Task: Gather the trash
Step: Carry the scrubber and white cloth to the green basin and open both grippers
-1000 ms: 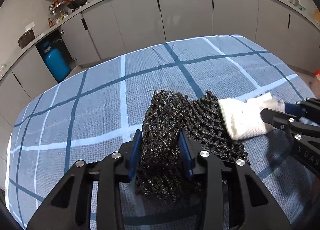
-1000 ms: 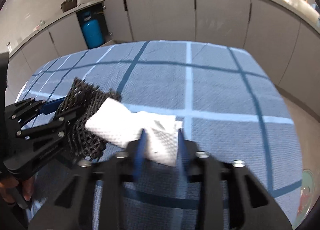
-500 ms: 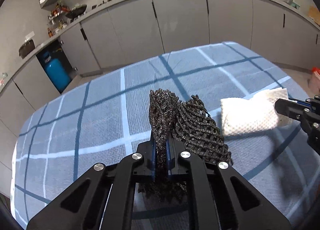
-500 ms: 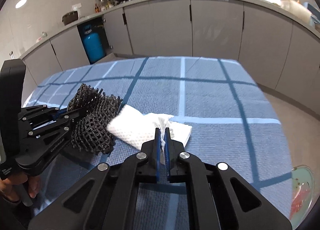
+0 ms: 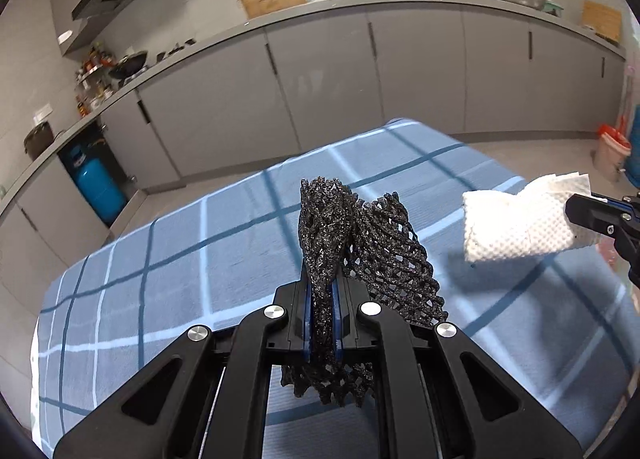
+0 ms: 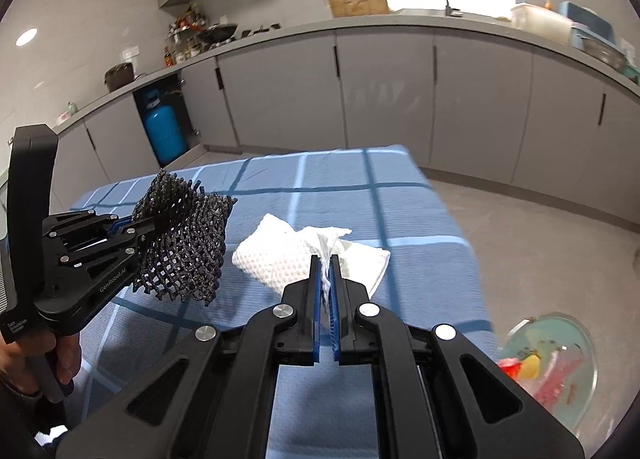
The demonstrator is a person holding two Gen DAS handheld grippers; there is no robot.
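My left gripper (image 5: 321,291) is shut on a black foam net (image 5: 360,243) and holds it up above the blue checked tablecloth (image 5: 200,259). The net also shows at the left of the right wrist view (image 6: 184,247), in the left gripper (image 6: 150,229). My right gripper (image 6: 327,263) is shut on a white paper towel (image 6: 280,255), lifted off the cloth. The towel also shows at the right of the left wrist view (image 5: 516,227), with the right gripper (image 5: 588,207) pinching its far end.
A bin with a clear bag holding colourful trash (image 6: 548,363) stands on the floor at the table's right. Grey kitchen cabinets (image 6: 380,99) run behind the table. A blue gas cylinder (image 6: 164,131) stands in an open cabinet. A white bucket (image 5: 612,151) is at the far right.
Both grippers closed on their items, then lifted them off the cloth. The net and the towel have risen and moved apart.
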